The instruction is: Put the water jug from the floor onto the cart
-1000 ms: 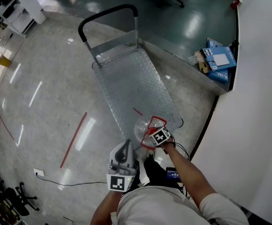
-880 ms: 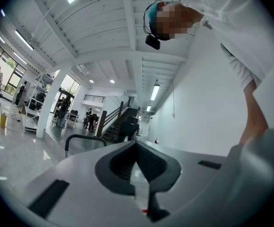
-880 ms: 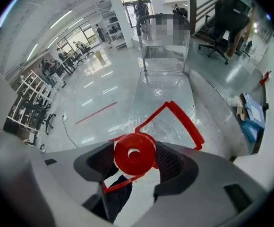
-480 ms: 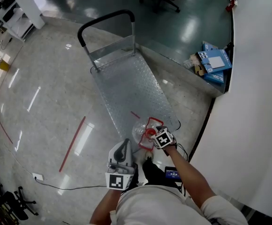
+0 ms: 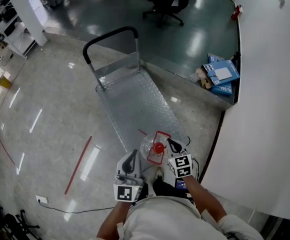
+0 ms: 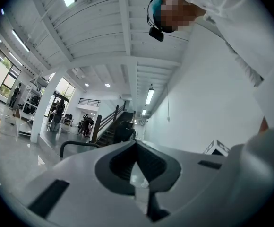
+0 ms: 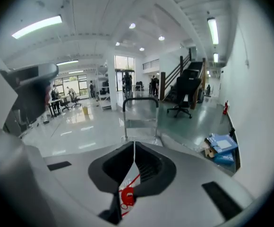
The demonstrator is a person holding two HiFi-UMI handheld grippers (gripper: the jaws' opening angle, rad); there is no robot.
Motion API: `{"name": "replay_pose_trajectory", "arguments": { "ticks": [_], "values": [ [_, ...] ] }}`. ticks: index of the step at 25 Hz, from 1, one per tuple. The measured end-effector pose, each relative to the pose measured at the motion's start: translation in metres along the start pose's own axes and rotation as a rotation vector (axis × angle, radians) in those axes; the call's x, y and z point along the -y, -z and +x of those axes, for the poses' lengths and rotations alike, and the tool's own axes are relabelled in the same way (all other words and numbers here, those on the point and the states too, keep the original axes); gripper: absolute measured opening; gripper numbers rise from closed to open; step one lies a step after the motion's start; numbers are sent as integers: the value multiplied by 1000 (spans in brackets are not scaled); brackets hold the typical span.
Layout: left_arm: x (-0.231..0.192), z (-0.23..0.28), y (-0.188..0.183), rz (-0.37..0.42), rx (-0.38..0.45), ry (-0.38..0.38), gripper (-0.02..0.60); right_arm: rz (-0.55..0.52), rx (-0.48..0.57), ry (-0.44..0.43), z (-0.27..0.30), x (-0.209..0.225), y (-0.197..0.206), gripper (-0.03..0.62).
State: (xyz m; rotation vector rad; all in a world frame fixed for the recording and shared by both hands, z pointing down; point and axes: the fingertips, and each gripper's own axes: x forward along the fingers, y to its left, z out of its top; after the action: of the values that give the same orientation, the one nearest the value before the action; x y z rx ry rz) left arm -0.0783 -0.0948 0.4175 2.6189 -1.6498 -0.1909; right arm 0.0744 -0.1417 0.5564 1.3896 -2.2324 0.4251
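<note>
**Item: water jug [image 5: 150, 145], with cart [image 5: 110, 35].**

**Change noted.** A second ago the right tongs [image 5: 171, 145] sit directly over the jug's red handle. Now they are drawn back toward the person, tips just beside the handle's right edge. The jug keeps its place at the near end of the cart's bench [image 5: 135, 101]. Judgement: the jug looks set down and let go, so the task is at or near its end. From this steep angle it cannot be settled whether the base rests wholly on the bench or overhangs its near lip.

**Tongs.**
- Right tongs [image 7: 134, 143]: tips pressed together with nothing pinched between them. The red cap [image 7: 127, 194] and a strip of the handle show below through the gap.
- Left tongs [image 6: 136, 143]: also closed tip to tip and empty. They are held low beside the person's body [image 5: 133, 155], apart from the jug.

**Materials and shapes.**
- Jug: clear, rounded plastic body that glints under the lights. The red screw cap [image 5: 158, 147] sits at its centre, with a thin red frame-like carrying handle around it — a light rigid shell, probably slippery where wet.
- Bench: long rectangular metal plate in dull silver with a raised tread pattern, which should resist sliding.
- Push bar: black tube bent into an arch on two bare metal uprights at the far end.
- Floor [image 5: 45, 114]: polished speckled stone, highly reflective, with a red tape line [image 5: 78, 164] to the left.
</note>
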Motion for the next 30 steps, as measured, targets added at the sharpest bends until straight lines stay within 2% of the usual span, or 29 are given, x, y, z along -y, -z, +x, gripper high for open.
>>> {"name": "replay_pose_trajectory", "arguments": {
  "ticks": [6,10,17,30],
  "values": [
    [8,-6,-20,-3,22,15,3,31,292,61,-66,-10,-69,12],
    [16,-11,-26,-5,34,20,3,37,396,74,-102,-17,-89,11],
    [26,-15,-32,7,44,36,3,7,425,50,-118,-29,-85,11],
    [26,-17,-35,12,52,37,3,23,431,29,-122,-30,-85,11]
  ]
}}
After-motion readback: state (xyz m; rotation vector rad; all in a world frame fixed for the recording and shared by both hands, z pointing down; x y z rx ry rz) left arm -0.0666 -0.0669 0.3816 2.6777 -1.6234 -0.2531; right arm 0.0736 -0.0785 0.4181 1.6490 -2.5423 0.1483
